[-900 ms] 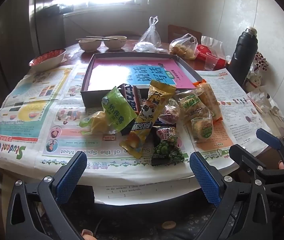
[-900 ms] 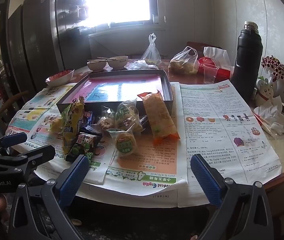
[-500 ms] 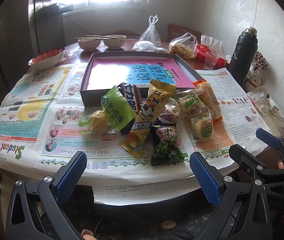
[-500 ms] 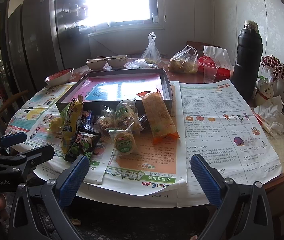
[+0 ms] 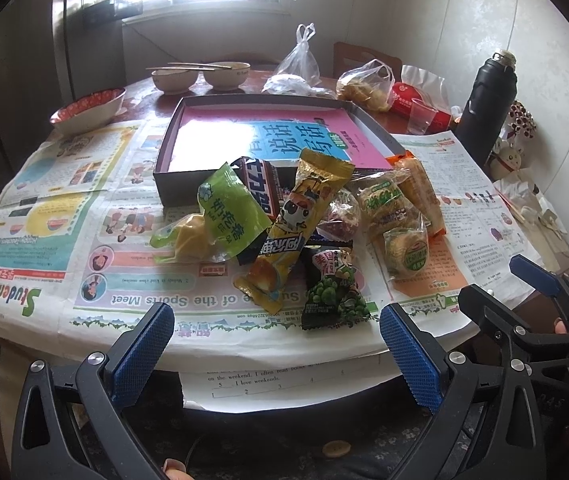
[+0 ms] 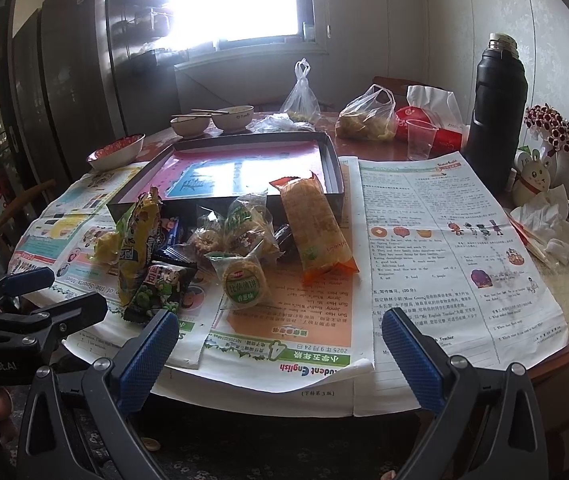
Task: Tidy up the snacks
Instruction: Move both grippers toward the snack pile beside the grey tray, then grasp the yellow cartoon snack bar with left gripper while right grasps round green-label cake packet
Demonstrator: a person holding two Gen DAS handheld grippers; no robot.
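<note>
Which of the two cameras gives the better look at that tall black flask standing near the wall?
The right wrist view. There the black flask stands large and whole, from silver cap to base, beside the clear plastic cup. The left wrist view also shows the flask whole, but smaller, pushed toward the curved right edge of the picture.

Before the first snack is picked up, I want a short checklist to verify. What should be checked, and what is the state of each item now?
1. Left gripper open and holding nothing: ok.
2. Right gripper open and holding nothing: ok.
3. Shallow box has free room inside, with only a printed sheet on its floor: ok.
4. Nearest snack, the green pea packet, lies on the newspaper with nothing on its near part: ok.
5. Snacks separated enough for a single grasp: not ok; the yellow long packet overlaps others in the pile.
6. Whether the packets are sealed: cannot tell.
</note>
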